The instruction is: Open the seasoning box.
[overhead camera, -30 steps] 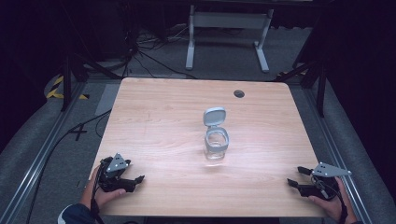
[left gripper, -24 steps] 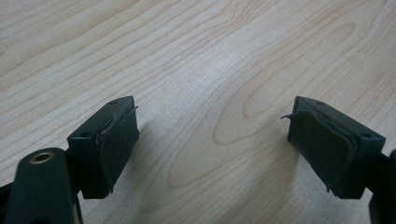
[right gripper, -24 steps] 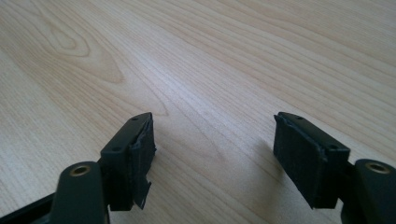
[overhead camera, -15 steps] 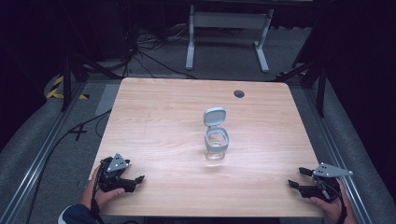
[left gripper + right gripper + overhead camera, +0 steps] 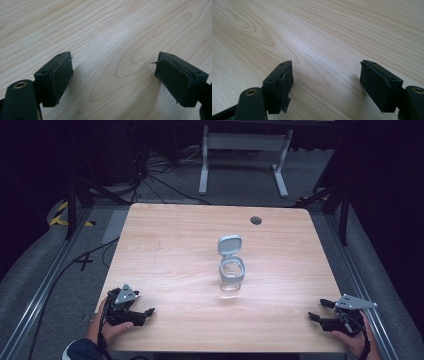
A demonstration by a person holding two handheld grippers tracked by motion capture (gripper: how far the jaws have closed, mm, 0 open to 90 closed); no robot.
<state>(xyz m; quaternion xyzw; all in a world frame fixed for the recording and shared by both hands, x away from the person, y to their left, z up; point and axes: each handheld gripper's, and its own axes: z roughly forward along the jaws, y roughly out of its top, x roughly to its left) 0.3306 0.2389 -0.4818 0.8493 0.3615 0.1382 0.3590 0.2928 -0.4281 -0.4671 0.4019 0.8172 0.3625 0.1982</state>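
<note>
- clear glass jar [image 5: 231, 276] stands upright near the middle of the wooden table [image 5: 165, 250]; grey flip lid [image 5: 229, 244] hinged open, tipped back on the jar's far side.
- jar's long axis is vertical, mouth facing straight up; the lid's open face looks toward the person's edge, hinge on the far rim.
- small dark grommet hole [image 5: 256, 220] lies beyond the jar and a little to its right, well apart from it.
- left gripper [image 5: 141, 313] rests at the near edge, well to the jar's left and nearer the person; jaws spread wide, nothing between them but bare wood. worn pads [image 5: 61, 75] show in the left gripper view.
- right gripper [image 5: 318, 309] rests at the near edge, well to the jar's right; jaws likewise parted and empty, tips pointing in toward the jar's side of the table.
- judgement: work looks not yet begun, both tools parked apart from the jar.
- judgement: to do the reach well, bring one gripper in low and level to brace the glass body below the collar, keeping the jaws wide until they straddle it; glass is likely slick, so close squarely.
- judgement: the other gripper should come over the far side to press the lid down toward the mouth, without knocking the jar off its base.
</note>
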